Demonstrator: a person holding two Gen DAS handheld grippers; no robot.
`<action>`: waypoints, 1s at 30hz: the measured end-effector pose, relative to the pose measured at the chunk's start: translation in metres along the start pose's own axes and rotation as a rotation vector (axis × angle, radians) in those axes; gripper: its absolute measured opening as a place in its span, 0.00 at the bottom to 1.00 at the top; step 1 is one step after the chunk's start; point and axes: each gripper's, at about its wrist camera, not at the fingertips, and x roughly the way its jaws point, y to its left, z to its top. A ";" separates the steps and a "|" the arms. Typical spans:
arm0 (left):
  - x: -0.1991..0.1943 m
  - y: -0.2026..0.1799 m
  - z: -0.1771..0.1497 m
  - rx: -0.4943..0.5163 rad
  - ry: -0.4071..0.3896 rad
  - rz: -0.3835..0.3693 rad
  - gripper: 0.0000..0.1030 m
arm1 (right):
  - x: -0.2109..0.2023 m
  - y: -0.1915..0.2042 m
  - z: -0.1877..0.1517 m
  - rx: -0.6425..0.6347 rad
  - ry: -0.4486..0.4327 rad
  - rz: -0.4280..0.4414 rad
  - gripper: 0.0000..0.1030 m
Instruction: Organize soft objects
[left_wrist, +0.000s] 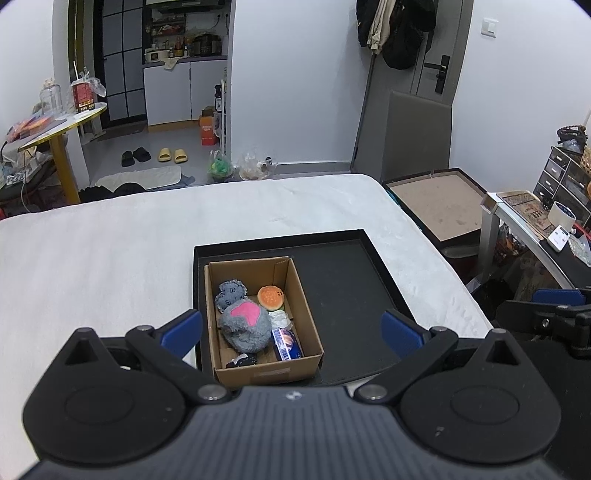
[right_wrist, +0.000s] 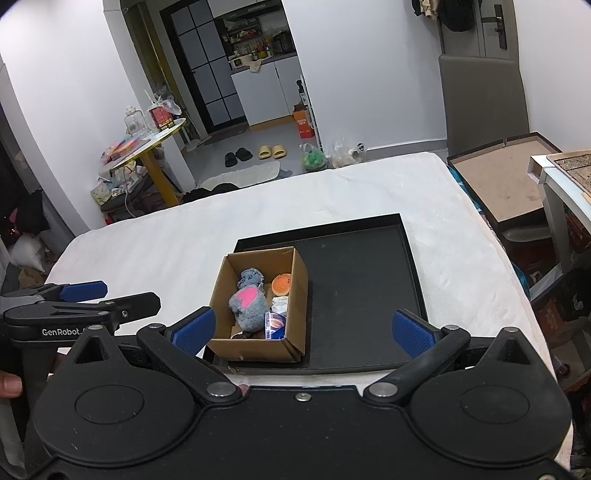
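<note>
A: Where are the soft things?

B: All in the cardboard box (left_wrist: 264, 325), which sits in the left part of a shallow black tray (left_wrist: 351, 295) on the white bed (left_wrist: 110, 258). A grey plush with a pink patch (left_wrist: 245, 326) fills the middle; a smaller blue-grey plush (left_wrist: 231, 291) lies just beyond it, toward 12 o'clock.

A: And to the right of those?

B: A burger-shaped toy (left_wrist: 271, 296) at about 2 o'clock from the grey plush, a crumpled white item (left_wrist: 279, 318) below it, then a blue packet (left_wrist: 287, 344) leaning at the box's right wall. Its print is too small to read.

A: Anything hidden?

B: A dark object (left_wrist: 242, 360) at the near wall, 6 o'clock from the plush, is partly under it; I cannot tell what it is. In the right wrist view the box's near wall cuts most of it off.

A: The claws?

B: The left claw (left_wrist: 291, 332) stands wide, empty, its blue pads either side of the box. The right claw (right_wrist: 303, 328) is wide and empty too, above the tray's near edge. The left claw's body blocks the tray's near rim.

A: The person?

B: Only fingertips (right_wrist: 9, 384) at the right wrist view's left edge, at 9 o'clock.
</note>
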 end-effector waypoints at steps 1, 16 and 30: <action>0.000 0.000 0.000 -0.003 0.000 -0.001 0.99 | 0.000 0.000 0.000 -0.002 -0.001 -0.001 1.00; -0.001 -0.002 0.001 0.010 0.002 0.003 0.99 | 0.001 -0.001 0.004 -0.011 0.008 -0.007 1.00; -0.001 0.000 0.001 0.002 0.006 -0.002 0.99 | 0.001 0.002 0.002 -0.020 0.000 -0.011 1.00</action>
